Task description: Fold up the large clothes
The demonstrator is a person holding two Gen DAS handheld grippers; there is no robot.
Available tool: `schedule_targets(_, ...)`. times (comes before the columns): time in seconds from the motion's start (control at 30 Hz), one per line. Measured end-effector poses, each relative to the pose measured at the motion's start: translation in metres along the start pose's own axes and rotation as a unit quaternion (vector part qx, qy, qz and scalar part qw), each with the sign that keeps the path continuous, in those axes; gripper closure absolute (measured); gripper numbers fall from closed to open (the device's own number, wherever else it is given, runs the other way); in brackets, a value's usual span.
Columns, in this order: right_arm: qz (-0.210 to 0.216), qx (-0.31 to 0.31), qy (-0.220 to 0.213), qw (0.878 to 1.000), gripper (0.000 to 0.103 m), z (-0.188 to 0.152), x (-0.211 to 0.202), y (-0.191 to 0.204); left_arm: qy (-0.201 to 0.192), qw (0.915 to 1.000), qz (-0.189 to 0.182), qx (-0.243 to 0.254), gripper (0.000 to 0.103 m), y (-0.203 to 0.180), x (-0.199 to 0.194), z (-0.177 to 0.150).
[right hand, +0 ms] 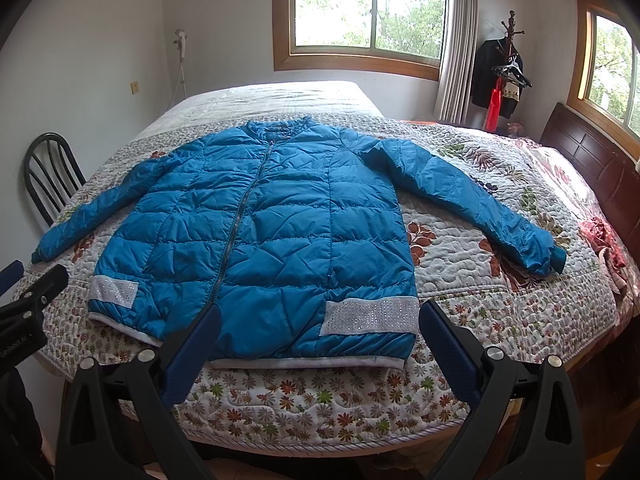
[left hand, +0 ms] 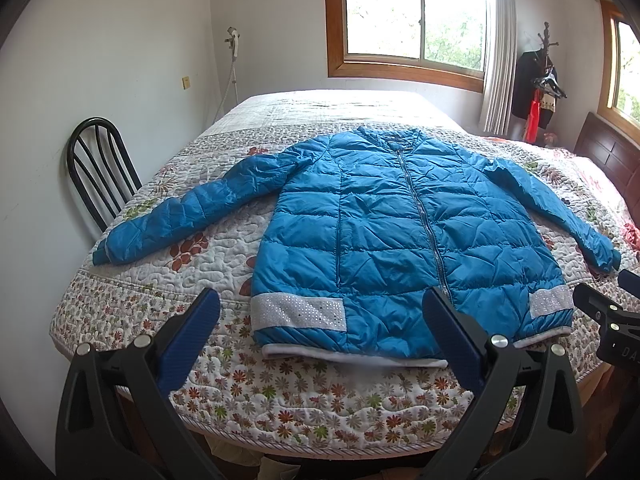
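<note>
I find the jacket [left hand: 404,236] lying flat and zipped on the bed quilt [left hand: 224,236], collar at 12 o'clock, hem at 6, sleeves spread towards 9 and 3. My left tongs [left hand: 322,312] and right tongs [right hand: 320,316] hover near the hem, both wide open and empty.

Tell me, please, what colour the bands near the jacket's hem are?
Silvery white with small sparkly dots, on the blue jacket; the band shows best in the right wrist view.
</note>
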State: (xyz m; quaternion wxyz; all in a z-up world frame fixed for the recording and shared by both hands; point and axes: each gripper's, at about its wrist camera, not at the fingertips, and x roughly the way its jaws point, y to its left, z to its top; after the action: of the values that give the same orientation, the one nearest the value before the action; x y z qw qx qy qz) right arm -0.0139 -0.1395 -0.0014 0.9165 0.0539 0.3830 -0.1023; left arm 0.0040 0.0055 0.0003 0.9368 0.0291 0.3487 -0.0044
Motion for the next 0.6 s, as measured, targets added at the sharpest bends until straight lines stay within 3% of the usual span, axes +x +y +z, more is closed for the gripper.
schedule_targets(0.6,0.004,-0.005,0.007,1.000,0.004,0.006,0.015,0.003,0.006,1.0000,0.003,0.001,0.003,0.002,0.014,0.004)
